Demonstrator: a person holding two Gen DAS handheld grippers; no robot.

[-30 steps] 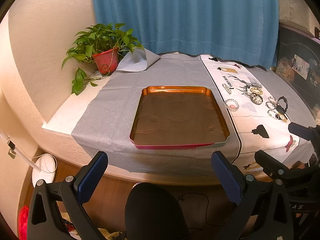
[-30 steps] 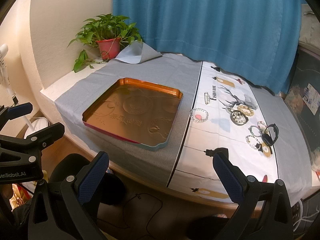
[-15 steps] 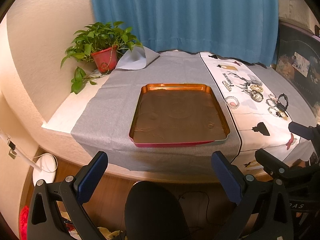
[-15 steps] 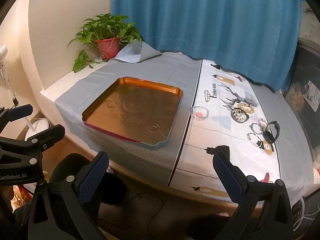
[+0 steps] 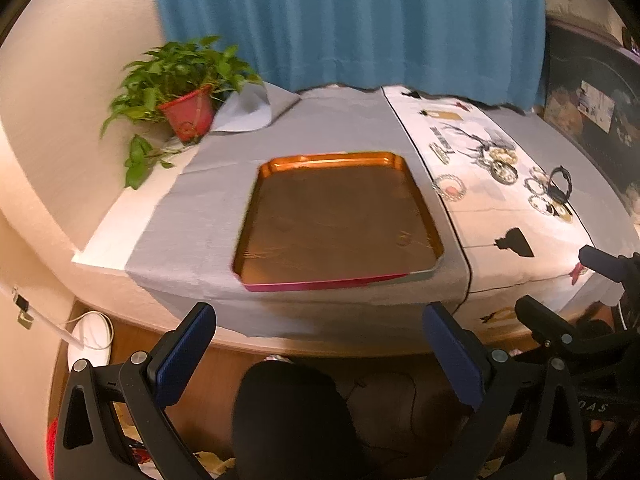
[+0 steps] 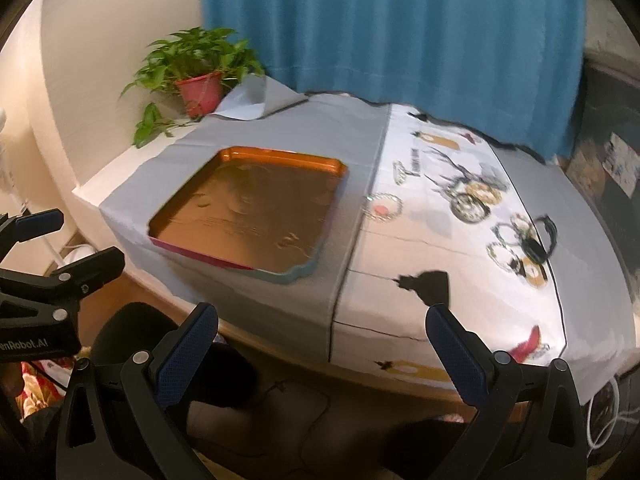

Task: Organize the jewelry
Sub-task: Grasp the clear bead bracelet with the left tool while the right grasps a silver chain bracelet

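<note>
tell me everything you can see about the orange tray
The orange tray is a shallow rectangle with rounded corners and a raised rim, metal by its sheen. The inside is glossy copper-orange with faint embossed circles and lines; the near outer wall shows pink-red, turning pale blue-grey at the near right corner. It lies flat on the grey cloth, beside the white patterned cloth. Nothing lies in it, and neither gripper touches it.

Warm dim light, motion blur, fisheye-bent edges.

Teal curtain (image 5: 344, 24), cream wall (image 5: 68, 80), potted plant (image 5: 180, 80), wooden floor (image 5: 216, 372), warm light.
</note>
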